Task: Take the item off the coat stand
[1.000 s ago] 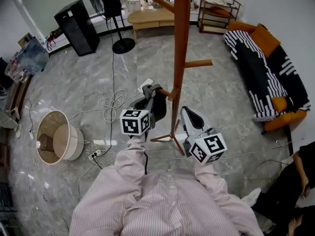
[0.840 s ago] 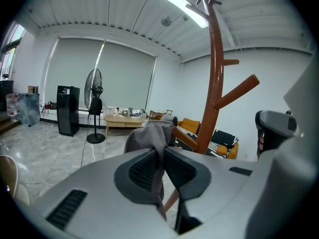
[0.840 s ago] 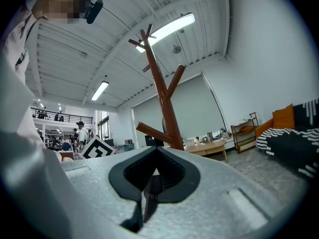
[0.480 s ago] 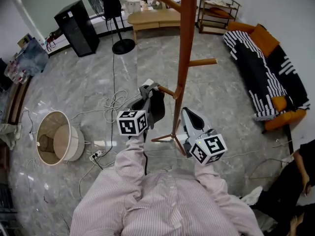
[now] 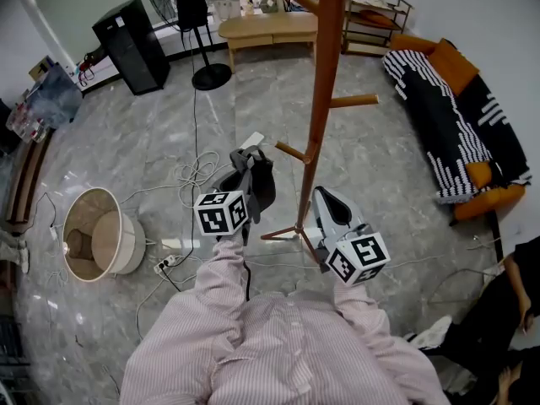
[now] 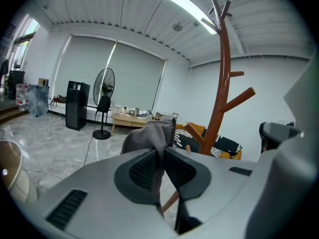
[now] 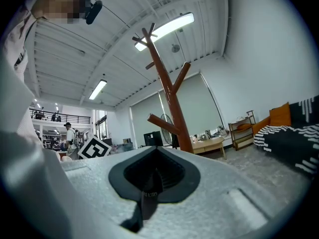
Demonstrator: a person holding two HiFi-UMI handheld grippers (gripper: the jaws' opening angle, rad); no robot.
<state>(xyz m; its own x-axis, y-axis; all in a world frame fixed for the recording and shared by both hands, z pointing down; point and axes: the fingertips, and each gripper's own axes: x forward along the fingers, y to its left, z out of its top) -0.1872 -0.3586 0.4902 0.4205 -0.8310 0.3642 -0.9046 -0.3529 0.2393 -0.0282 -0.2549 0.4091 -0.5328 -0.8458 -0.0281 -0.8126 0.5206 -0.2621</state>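
The limp grey fabric item (image 6: pixel 149 136), judged light and soft, is gripped by its bunched fold at frame centre in the left gripper (image 6: pixel 161 156); the right gripper (image 7: pixel 155 171) is closed on nothing.

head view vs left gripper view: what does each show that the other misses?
Head view only: the person's striped sleeves and the left gripper's marker cube. Left gripper view only: the ceiling light, and the left gripper jaws pinched on the grey cloth. Both: coat stand, fan, the cloth itself.
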